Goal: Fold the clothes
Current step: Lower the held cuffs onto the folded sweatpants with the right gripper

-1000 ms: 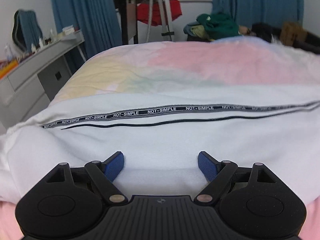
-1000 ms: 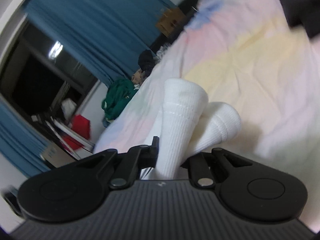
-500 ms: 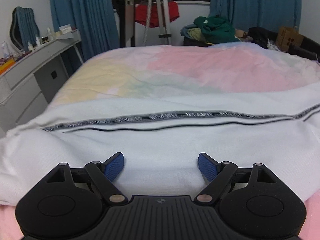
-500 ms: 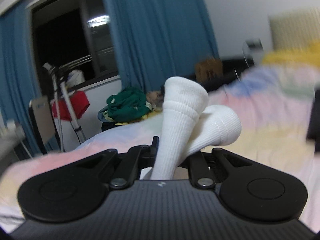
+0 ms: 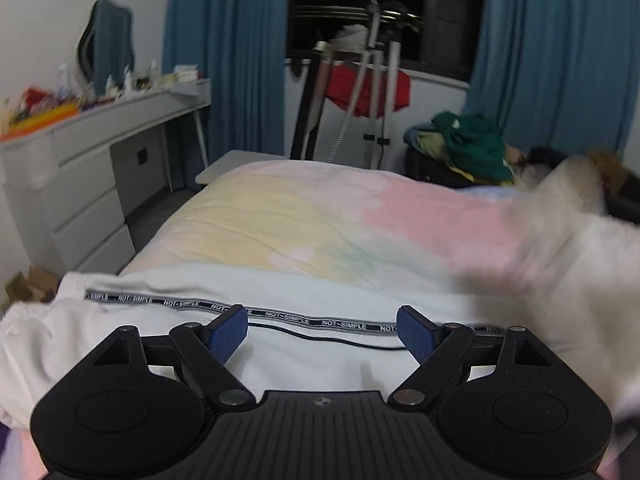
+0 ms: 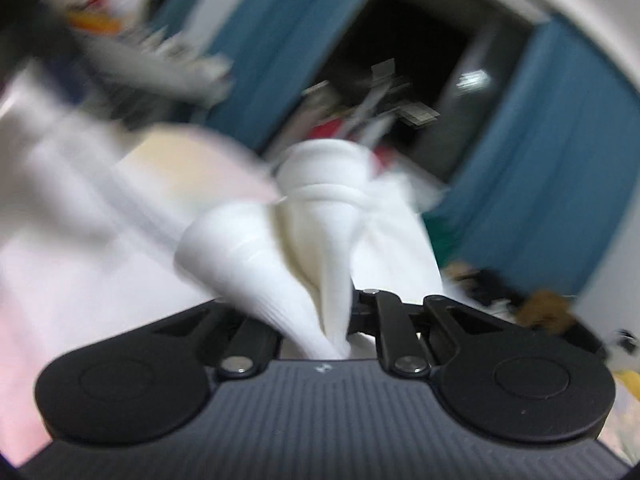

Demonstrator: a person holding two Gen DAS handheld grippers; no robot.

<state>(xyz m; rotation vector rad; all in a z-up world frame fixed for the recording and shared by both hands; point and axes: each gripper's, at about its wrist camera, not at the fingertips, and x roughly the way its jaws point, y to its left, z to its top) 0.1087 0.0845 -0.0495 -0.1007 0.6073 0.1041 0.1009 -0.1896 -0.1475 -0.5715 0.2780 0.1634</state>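
Beyond white garment point(image 5: 320, 356), pastel bedspread point(image 5: 280, 220)

A home bedroom: a bed point(image 5: 280, 216) under a pastel quilt, a grey dressing bench point(image 5: 100, 128) with a mirror point(image 5: 106, 50), blue curtains point(image 5: 224, 52) and a clothes rack point(image 5: 372, 64) by a dark window.

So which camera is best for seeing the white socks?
The right wrist view: the white socks fill its middle, clamped in the right gripper, whose jaws are shut on them. The left wrist view shows only a blurred pale smear at its right edge, which may be the socks, but I cannot tell.
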